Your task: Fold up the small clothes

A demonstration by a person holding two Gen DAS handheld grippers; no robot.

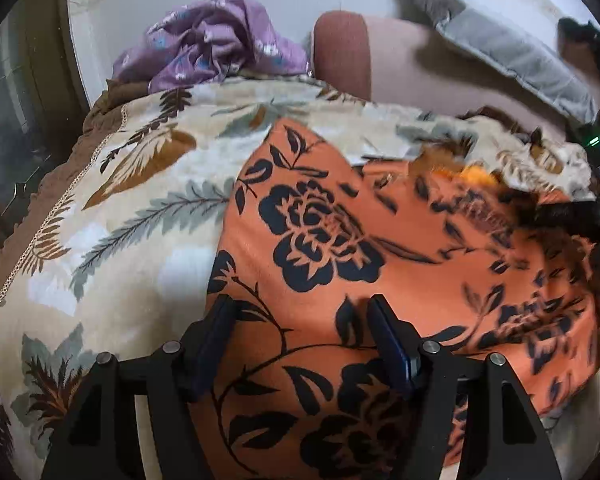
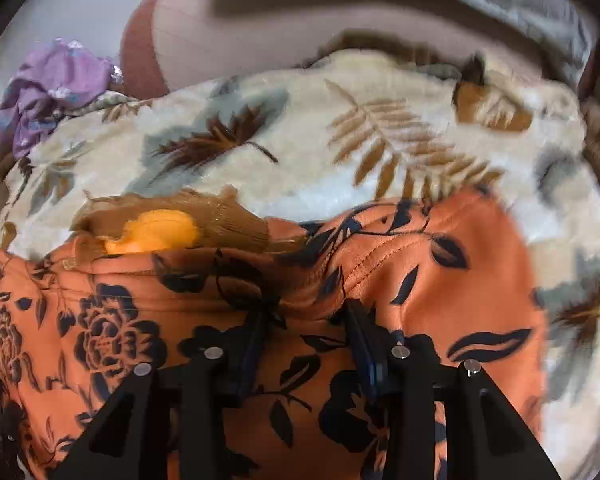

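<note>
Orange garment (image 1: 380, 240) with black floral print lies spread on a cream leaf-print blanket (image 1: 132, 208); the blanket covers what looks like a bed. Garment sits toward the near side of the blanket, its stitched hem (image 2: 384, 252) bunched into a ridge.

Left claw (image 1: 300, 308): jaws apart, hovering over flat orange cloth, nothing between the pads. Released.

Right claw (image 2: 306, 312): jaws partly apart, tips at the bunched hem fold. Blur here; cannot tell whether the pads press the cloth.

Brown cloth (image 2: 220, 216) with a yellow-orange patch (image 2: 160, 232) lies at the garment's far edge. Crumpled purple garment (image 1: 216, 44) at the blanket's far left corner. Pinkish bolster (image 1: 380, 56) and grey cloth (image 1: 512, 52) along the far edge.
</note>
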